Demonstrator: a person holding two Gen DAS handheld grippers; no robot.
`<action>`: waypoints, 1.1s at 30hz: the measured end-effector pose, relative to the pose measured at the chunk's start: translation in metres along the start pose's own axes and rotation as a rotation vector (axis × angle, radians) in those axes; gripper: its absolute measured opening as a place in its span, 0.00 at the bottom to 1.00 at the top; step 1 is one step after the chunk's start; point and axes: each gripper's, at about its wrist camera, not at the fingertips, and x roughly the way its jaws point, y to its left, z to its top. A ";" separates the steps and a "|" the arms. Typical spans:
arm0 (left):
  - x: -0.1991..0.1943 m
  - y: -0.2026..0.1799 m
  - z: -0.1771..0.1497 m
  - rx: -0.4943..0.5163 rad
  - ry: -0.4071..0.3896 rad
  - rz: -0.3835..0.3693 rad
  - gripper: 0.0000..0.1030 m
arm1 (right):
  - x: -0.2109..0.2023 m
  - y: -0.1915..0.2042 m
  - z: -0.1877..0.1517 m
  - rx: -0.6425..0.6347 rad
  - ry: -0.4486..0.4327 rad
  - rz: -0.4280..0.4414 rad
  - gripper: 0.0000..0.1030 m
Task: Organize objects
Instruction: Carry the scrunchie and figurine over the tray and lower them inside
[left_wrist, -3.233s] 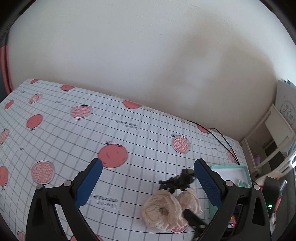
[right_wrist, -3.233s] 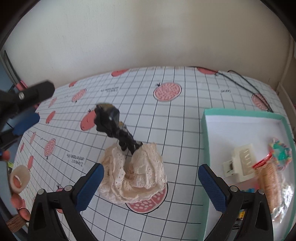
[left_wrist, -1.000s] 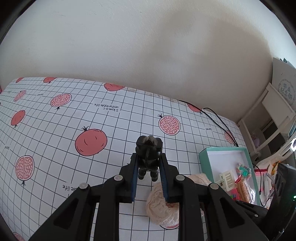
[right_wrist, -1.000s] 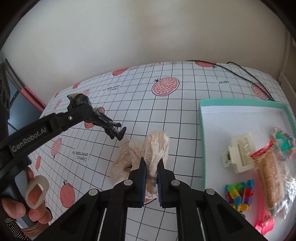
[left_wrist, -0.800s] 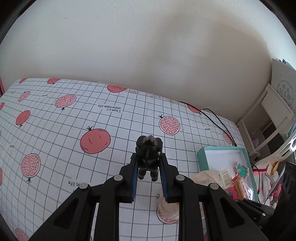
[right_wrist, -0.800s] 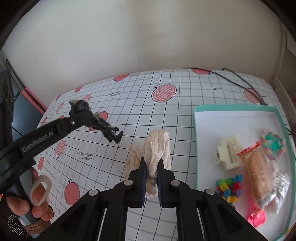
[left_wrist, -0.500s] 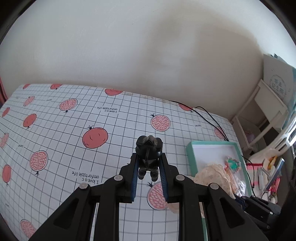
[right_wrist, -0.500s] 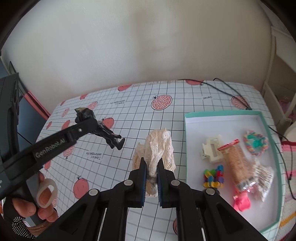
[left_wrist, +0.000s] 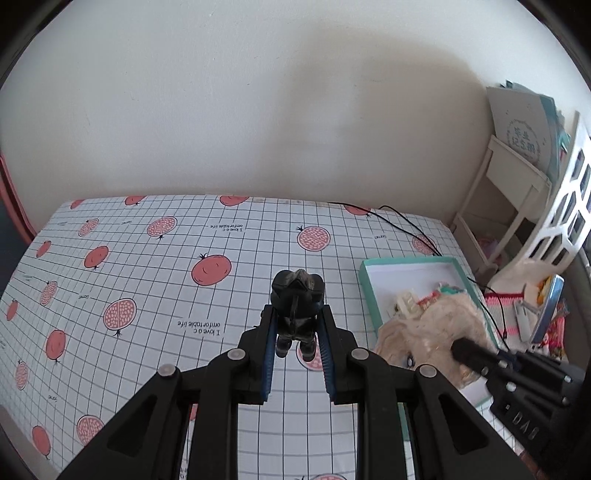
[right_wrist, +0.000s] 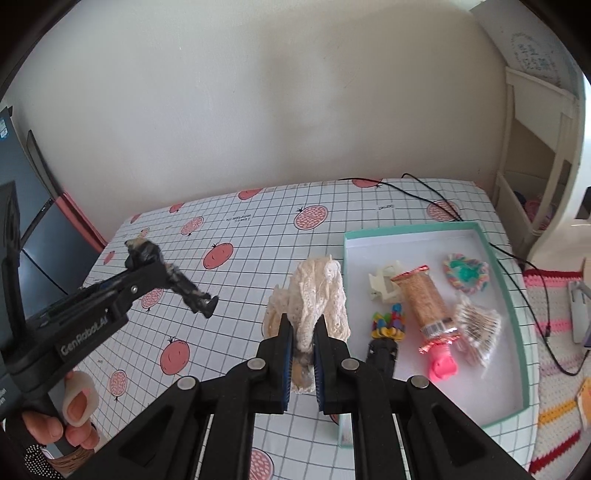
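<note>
Both tongs are loaded and off the table: the right gripper (right_wrist: 303, 345) is clamped tight on a cream lace scrunchie (right_wrist: 319, 295), its jaws nearly together with the fabric bunched between them and flopping out above the tips, while the left gripper (left_wrist: 297, 338) is closed on a small dark action figure (left_wrist: 297, 306), pinched about its middle with the head standing clear above the jaws and the legs hanging below. In the right wrist view the scrunchie hangs just beside the near-left edge of the teal-rimmed box (right_wrist: 517, 295), which sits on the pomegranate-print tablecloth (left_wrist: 147, 280) and already holds a cream hair claw (right_wrist: 384, 282), a wrapped snack bar (right_wrist: 424, 302), a pastel scrunchie (right_wrist: 466, 275), a cluster of coloured clips (right_wrist: 388, 321) and something pink near its front, perhaps another clip. The step in hand looks like carrying both pieces to the box. Next, the right gripper needs to travel over the rim to a bare patch of white floor, likely the far corner, then open; the left must follow with the figure, keeping clear of the right arm.
</note>
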 end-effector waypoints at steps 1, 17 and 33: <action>-0.003 -0.003 -0.003 0.003 0.002 -0.006 0.22 | -0.003 -0.003 -0.001 0.006 -0.004 0.000 0.10; 0.000 -0.081 -0.023 0.084 0.048 -0.117 0.22 | -0.026 -0.065 -0.011 0.059 -0.013 -0.088 0.10; 0.019 -0.148 -0.042 0.162 0.113 -0.188 0.22 | -0.042 -0.114 -0.021 0.108 -0.016 -0.165 0.10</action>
